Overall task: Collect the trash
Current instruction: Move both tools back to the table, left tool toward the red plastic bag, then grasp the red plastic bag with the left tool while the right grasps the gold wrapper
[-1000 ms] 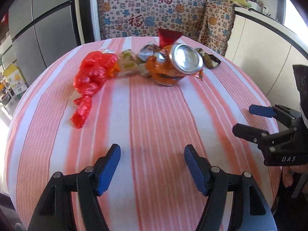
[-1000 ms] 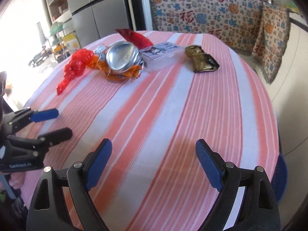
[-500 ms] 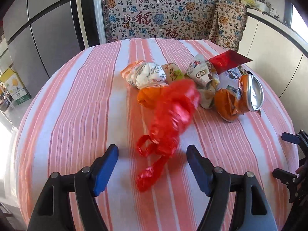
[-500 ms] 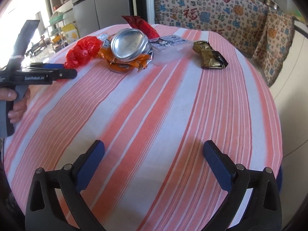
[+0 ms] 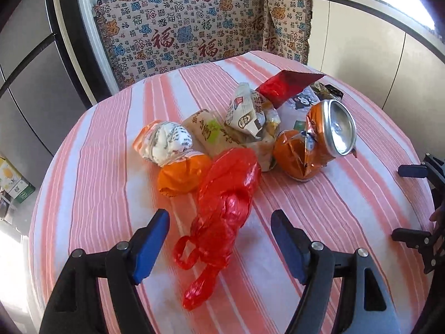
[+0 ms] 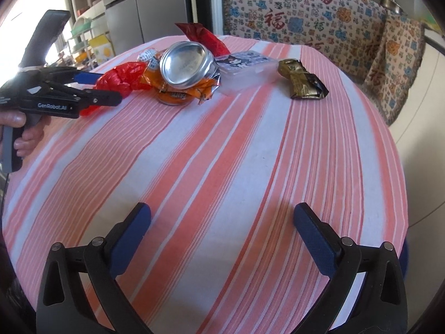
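Observation:
A red plastic bag (image 5: 225, 208) lies crumpled on the striped round table (image 5: 97, 167). My left gripper (image 5: 219, 239) is open, its blue pads on either side of the bag's lower end, just above the cloth. Behind the bag is a pile of trash: a crushed orange can (image 5: 314, 144), snack wrappers (image 5: 250, 114), a white and orange wrapper ball (image 5: 169, 144), a red foil packet (image 5: 283, 83). My right gripper (image 6: 222, 236) is open and empty over bare cloth. The can (image 6: 186, 69), the bag (image 6: 122, 78) and a gold wrapper (image 6: 301, 83) show far ahead of it.
A clear plastic box (image 6: 244, 69) with a cartoon label lies beside the can. A patterned cloth covers a cabinet (image 5: 189, 33) behind the table. A grey fridge (image 6: 144, 2) stands at the back left. The table edge drops off on the right (image 6: 400, 167).
My left gripper has swung left and come forward over the red bag, which now lies between its pads. My right gripper has moved slightly forward and stays open.

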Demonstrator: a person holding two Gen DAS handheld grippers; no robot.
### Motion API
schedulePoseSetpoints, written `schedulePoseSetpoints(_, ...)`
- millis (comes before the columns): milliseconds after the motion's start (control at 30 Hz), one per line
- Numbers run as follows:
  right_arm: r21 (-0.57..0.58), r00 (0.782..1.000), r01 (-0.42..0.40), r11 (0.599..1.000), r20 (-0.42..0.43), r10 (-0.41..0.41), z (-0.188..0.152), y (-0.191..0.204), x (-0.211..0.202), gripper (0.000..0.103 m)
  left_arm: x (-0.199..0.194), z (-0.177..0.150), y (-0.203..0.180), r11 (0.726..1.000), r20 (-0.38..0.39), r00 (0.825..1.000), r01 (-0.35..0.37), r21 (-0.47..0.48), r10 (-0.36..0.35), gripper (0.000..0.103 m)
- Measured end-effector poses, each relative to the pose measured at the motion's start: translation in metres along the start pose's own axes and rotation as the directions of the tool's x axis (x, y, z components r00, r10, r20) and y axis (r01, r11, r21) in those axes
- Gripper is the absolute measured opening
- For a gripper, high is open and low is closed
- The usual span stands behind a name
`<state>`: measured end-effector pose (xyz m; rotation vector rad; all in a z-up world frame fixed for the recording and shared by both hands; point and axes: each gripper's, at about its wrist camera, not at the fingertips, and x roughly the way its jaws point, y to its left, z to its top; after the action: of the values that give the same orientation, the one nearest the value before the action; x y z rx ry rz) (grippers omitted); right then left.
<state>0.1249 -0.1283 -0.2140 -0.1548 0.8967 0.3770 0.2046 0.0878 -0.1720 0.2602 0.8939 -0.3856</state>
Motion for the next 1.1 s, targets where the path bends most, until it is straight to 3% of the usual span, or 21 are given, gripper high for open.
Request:
schedulePoseSetpoints(200, 0.035, 0.999, -0.036, 0.999, 0.028, 0.035, -0.003, -0.008, -0.006, 0.102, 0.003, 0.000, -0.005, 0.997, 0.037, 0.997, 0.072, -0.012, -0.071, 0.074)
schedulePoseSetpoints(300, 0.059, 0.999, -0.038, 0.998, 0.030, 0.036, 0.001, -0.020, -0.007, 0.101, -0.002, -0.005, -0.010, 0.996, 0.042, 0.995, 0.092, -0.014, -0.091, 0.034)
schedulePoseSetpoints(500, 0.124, 0.998, 0.045, 0.991, 0.043, -0.051, 0.038, -0.075, -0.002, 0.101, -0.023, -0.027, -0.016, 0.990, 0.060, 0.994, 0.093, -0.102, -0.087, 0.033)
schedulePoseSetpoints(600, 0.115, 0.998, 0.055, 0.992, 0.014, -0.057, 0.069, -0.096, 0.017, 0.099, -0.037, -0.040, -0.023, 0.982, 0.066, 0.995, 0.091, -0.163, -0.081, 0.033)
schedulePoseSetpoints(733, 0.063, 0.998, 0.061, 0.996, -0.011, -0.060, 0.110, -0.105, 0.051, 0.092, -0.050, -0.056, -0.039, 0.980, 0.072, 0.996, 0.073, -0.187, -0.061, 0.033)
schedulePoseSetpoints(867, 0.042, 0.997, 0.068, 0.997, -0.024, -0.067, 0.129, -0.104, 0.079, 0.085, -0.055, -0.064, -0.052, 0.980, 0.068, 0.997, 0.060, -0.190, -0.047, 0.033)
schedulePoseSetpoints(933, 0.027, 0.997, 0.070, 0.997, -0.024, -0.069, 0.133, -0.102, 0.086, 0.073, -0.055, -0.066, -0.054, 0.977, 0.066, 0.996, 0.068, -0.203, -0.055, 0.033)
schedulePoseSetpoints(967, 0.022, 0.996, 0.092, 0.996, -0.020, -0.092, 0.132, -0.101, 0.085, 0.049, -0.055, -0.068, -0.055, 0.976, 0.063, 0.996, 0.068, -0.209, -0.056, 0.033)
schedulePoseSetpoints(1100, 0.089, 0.999, 0.033, 0.995, -0.016, -0.032, 0.118, -0.105, 0.067, 0.045, -0.054, -0.073, -0.056, 0.968, 0.064, 0.997, 0.064, -0.242, -0.050, 0.033)
